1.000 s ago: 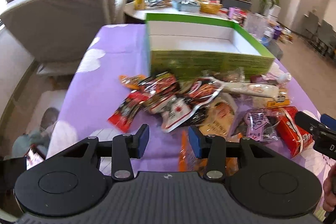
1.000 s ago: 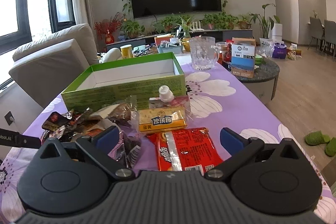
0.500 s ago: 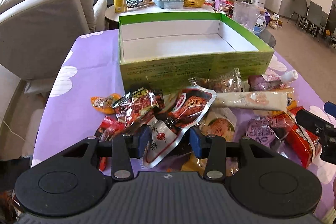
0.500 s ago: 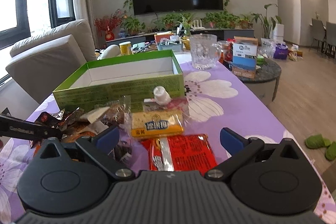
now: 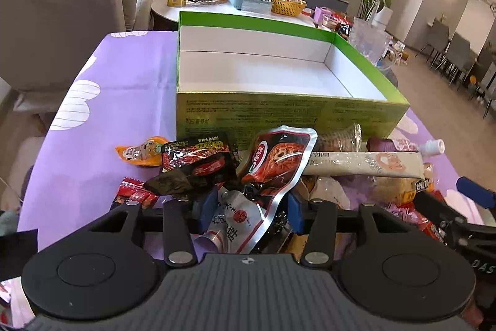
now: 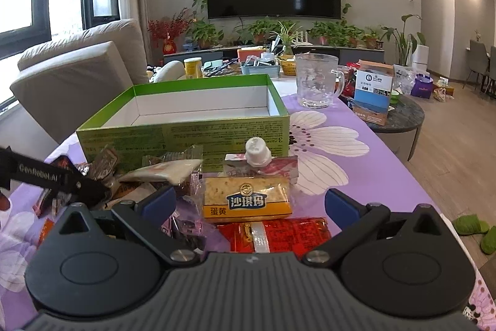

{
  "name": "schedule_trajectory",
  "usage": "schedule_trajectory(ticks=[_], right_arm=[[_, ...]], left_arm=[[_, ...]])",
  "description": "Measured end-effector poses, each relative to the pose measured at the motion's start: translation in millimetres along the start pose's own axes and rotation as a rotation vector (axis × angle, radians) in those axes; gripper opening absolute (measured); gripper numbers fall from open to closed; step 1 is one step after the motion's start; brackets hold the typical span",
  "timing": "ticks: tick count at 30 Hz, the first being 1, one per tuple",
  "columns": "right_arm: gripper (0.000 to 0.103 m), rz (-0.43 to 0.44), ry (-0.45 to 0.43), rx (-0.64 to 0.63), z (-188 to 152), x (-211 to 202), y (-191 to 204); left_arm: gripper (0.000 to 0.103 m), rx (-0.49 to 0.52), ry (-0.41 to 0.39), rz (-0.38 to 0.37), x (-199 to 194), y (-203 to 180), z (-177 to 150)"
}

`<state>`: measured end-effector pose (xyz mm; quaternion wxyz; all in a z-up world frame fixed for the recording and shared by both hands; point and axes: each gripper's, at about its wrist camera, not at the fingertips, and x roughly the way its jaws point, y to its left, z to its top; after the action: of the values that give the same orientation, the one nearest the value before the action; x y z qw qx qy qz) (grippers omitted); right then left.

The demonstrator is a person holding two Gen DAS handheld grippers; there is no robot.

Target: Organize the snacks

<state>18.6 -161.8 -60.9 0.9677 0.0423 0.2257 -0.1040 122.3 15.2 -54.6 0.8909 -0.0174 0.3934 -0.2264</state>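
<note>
A pile of snack packets lies on the purple tablecloth in front of an empty green box [image 5: 279,110] with a white inside. My left gripper [image 5: 251,208] is open, its blue pads either side of a silver-edged red noodle packet [image 5: 276,163] and a white sachet [image 5: 232,219]. A dark red packet [image 5: 198,160] and a long pale bar [image 5: 362,165] lie close by. My right gripper [image 6: 249,202] is wide open over a yellow egg-yolk cake bar [image 6: 246,200] and a red packet [image 6: 279,233]. The green box [image 6: 186,132] stands behind them.
A white-capped pouch [image 6: 259,158] lies by the box. A glass jug [image 6: 316,81] stands at the table's far right. A beige sofa [image 5: 62,8] is on the left, a cluttered round table [image 5: 223,2] behind. The left gripper's arm [image 6: 46,176] crosses the right wrist view.
My left gripper has moved forward and down into the snack pile, and its pads now flank the red noodle packet. My right gripper has edged closer to the yellow bar.
</note>
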Motion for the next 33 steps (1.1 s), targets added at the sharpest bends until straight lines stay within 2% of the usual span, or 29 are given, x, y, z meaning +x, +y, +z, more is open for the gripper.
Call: schedule_trajectory(ticks=[3, 6, 10, 15, 19, 22, 27, 33], right_arm=[[0.059, -0.018, -0.001, -0.004, 1.6, 4.3, -1.9], [0.059, -0.028, 0.007, 0.019, 6.2, 9.3, -6.0], [0.059, -0.026, 0.031, 0.045, 8.1, 14.4, -6.6], [0.059, -0.002, 0.074, 0.016, 3.4, 25.8, 4.2], [0.059, -0.046, 0.068, -0.023, 4.1, 34.9, 9.0], [0.059, -0.062, 0.102, -0.052, 5.4, 44.4, 10.6], [0.059, 0.014, 0.224, 0.078, 10.8, 57.0, -8.6], [0.058, 0.066, 0.226, 0.097, 12.6, 50.5, -9.5]], left_arm=[[0.032, -0.016, -0.013, -0.009, -1.6, 3.4, 0.9], [0.023, 0.005, -0.056, 0.023, -9.2, 0.6, 1.5], [0.023, -0.002, -0.070, 0.017, -16.8, -0.5, 0.4], [0.023, 0.013, -0.077, 0.038, -19.6, -3.4, -3.6], [0.023, 0.003, -0.085, 0.031, -24.5, -2.6, -3.9], [0.023, 0.002, -0.093, 0.028, -28.3, -1.9, -3.6], [0.023, -0.004, -0.088, 0.028, -27.5, -0.5, -6.1], [0.023, 0.007, -0.115, 0.016, -36.4, -4.8, -5.8]])
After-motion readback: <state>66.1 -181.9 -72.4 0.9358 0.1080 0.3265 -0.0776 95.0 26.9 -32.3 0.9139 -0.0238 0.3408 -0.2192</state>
